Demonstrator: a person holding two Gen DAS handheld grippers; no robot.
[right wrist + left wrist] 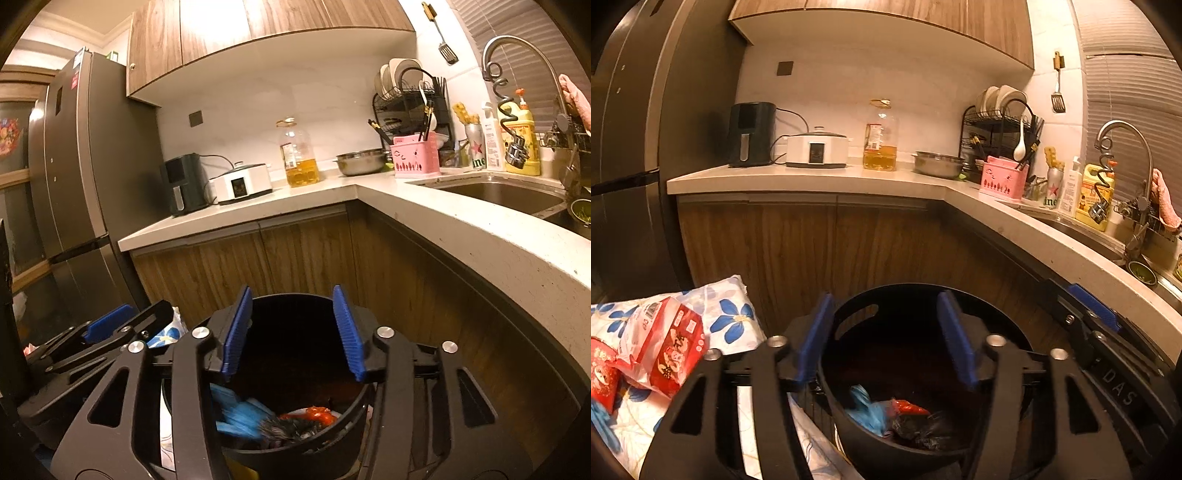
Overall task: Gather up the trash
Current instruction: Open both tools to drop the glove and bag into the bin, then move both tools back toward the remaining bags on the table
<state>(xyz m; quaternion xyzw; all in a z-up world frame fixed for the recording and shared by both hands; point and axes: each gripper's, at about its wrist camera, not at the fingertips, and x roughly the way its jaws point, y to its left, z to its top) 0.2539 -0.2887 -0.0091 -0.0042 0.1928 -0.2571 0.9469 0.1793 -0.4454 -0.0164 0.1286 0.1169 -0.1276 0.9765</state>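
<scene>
A black round trash bin (846, 317) stands on the floor below both grippers; it also shows in the right wrist view (351, 417). Inside lie a blue glove (868, 410), a red wrapper (910, 406) and dark crumpled trash (923, 430); the right wrist view shows the blue glove (240, 413) and red wrapper (321, 413) too. My left gripper (886, 339) is open and empty above the bin. My right gripper (293, 332) is open and empty above the bin. The left gripper (110, 326) shows to the left in the right wrist view.
A flowered cloth (731, 314) with red packets (670, 343) lies left of the bin. An L-shaped counter (369, 192) holds an air fryer (750, 134), cooker (816, 147), oil bottle (881, 136), steel bowl (938, 164), dish rack (1001, 125). Sink (498, 195) right, fridge (74, 166) left.
</scene>
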